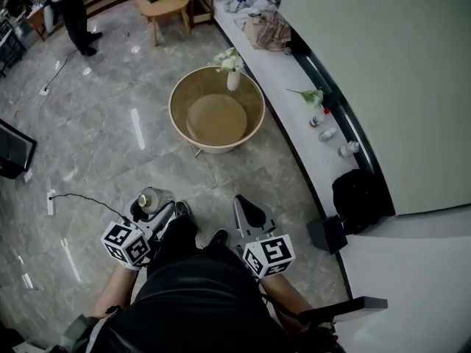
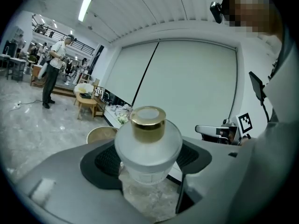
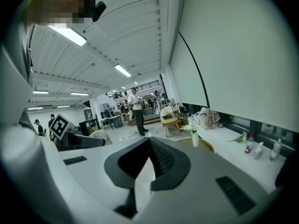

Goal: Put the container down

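A frosted container (image 2: 148, 143) with a gold cap is being pinched between the widely spread jaws of the left gripper (image 2: 147, 164), above the floor at near left. The right gripper (image 3: 148, 158) is being held with jaws pressed together on nothing. Grey marble floor (image 1: 110, 138) is being shown below, a round wooden table (image 1: 254, 116) farther off, a flower vase (image 1: 232, 78) at its far rim.

Container (image 2: 147, 146): frosted round glass bottle, gold cap, upright, clamped between left tongs (image 2: 148, 164).

floor (image 1: 96, 145): grey marble; ledge (image 1: 283, 72): white, curved; furniture: small wooden table (image 1: 163, 6); light: ceiling strips (image 3: 70, 34)
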Available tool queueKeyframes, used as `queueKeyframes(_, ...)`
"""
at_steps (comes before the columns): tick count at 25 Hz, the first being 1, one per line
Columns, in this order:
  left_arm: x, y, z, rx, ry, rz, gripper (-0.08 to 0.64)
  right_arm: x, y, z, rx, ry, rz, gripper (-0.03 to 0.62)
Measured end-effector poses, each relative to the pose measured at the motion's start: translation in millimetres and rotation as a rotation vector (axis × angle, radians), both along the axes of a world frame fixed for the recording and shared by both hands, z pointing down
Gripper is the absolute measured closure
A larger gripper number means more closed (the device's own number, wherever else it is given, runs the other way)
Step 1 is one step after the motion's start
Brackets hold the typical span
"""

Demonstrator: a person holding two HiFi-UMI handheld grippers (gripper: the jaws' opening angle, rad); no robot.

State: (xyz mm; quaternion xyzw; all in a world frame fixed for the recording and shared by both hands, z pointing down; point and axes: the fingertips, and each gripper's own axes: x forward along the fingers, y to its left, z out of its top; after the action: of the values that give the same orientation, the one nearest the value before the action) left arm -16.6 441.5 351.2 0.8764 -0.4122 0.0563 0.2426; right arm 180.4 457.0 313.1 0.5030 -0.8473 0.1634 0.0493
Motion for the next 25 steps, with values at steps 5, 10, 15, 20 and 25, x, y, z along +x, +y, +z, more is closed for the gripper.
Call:
queueKeyframes(5, -21, -36, 16, -0.035, -0.011, -0.037, 0.222, -1, -35, 11, -0.032, 0.025, 0.016, 0.586)
queueKeyframes(10, -40, -95, 17, -0.035, -0.015, -0.025, 0.222, -17, -86, 17, -0.068, 0.015, 0.042, 0.586)
queueKeyframes(15, -65, -162, 26, -0.057, -0.022, -0.002, 0.222, -50, -147, 17, -0.099, -0.003, 0.049, 0.586)
queueKeyframes(20, -99, -219, 32, -0.041, -0.053, 0.008, 0.222, -84, -199, 13, -0.099, 0.003, 0.061, 0.586)
queueKeyframes(25, -126, -259, 38, -0.012, -0.120, 0.018, 0.222, -109, -231, 23, -0.129, 0.010, 0.076, 0.586)
